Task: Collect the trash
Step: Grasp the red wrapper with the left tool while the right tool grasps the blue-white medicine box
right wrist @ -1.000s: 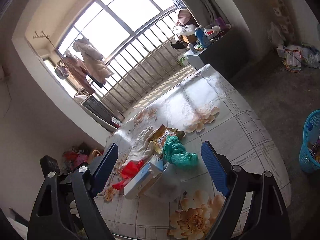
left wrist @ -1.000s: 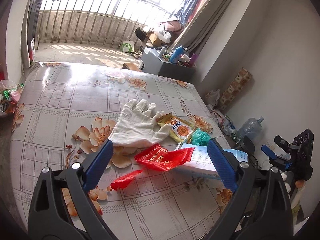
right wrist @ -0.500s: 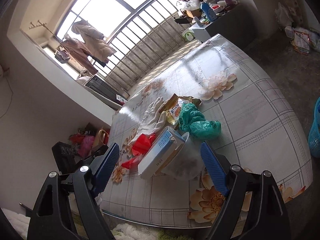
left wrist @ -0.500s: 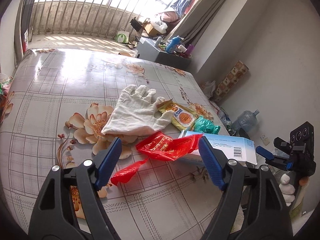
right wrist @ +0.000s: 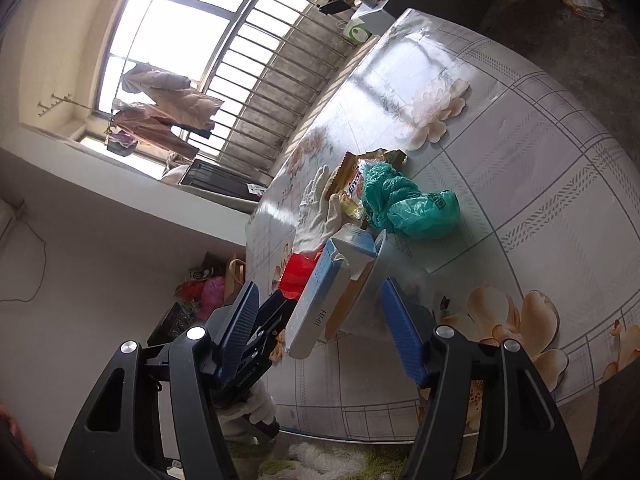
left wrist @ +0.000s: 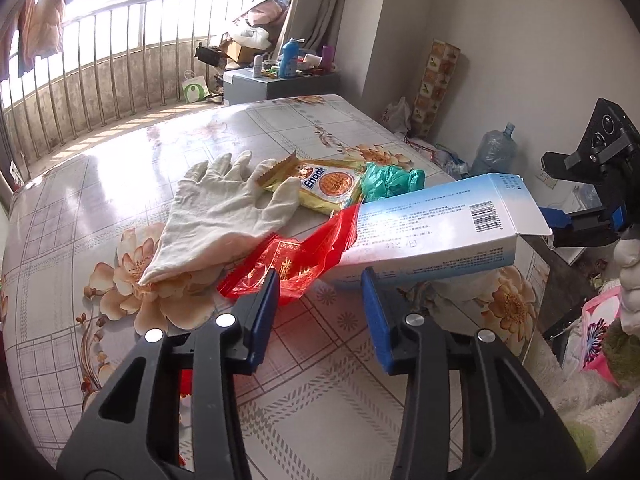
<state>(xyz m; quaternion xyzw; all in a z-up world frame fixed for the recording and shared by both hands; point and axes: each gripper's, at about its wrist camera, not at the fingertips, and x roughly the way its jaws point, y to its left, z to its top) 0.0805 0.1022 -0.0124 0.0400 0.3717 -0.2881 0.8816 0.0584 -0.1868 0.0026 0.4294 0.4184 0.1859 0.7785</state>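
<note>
1. The table (left wrist: 120, 184), covered in a glossy flower-and-grid cloth, filled most of both views, with all the trash gathered in one loose heap near its near edge.
2. A blue-and-white carton (left wrist: 436, 232) lay tilted on its side, one end flap open; in the right wrist view the carton (right wrist: 320, 304) rested partly on a clear, pale plastic piece whose shape could not be made out.
3. A white cloth glove (left wrist: 224, 216) lay flat just beside the carton, fingers pointing toward the window, its thumb overlapping a yellow snack wrapper (left wrist: 324, 186).
4. A crumpled green plastic bag (right wrist: 404, 204) sat against the wrapper on the far side of the carton.
5. A red plastic bag (left wrist: 296, 260) was wedged between glove and carton, one end tucked under the carton.
6. The left gripper (left wrist: 318, 276) had its jaws closing; the lower edge of the red bag lay right at the blue fingertips, but whether the pads pressed it could not be told.
7. The right gripper (right wrist: 320, 292) had its jaws closing too, the carton's near end standing between the fingers with gaps on both sides, untouched.
</note>
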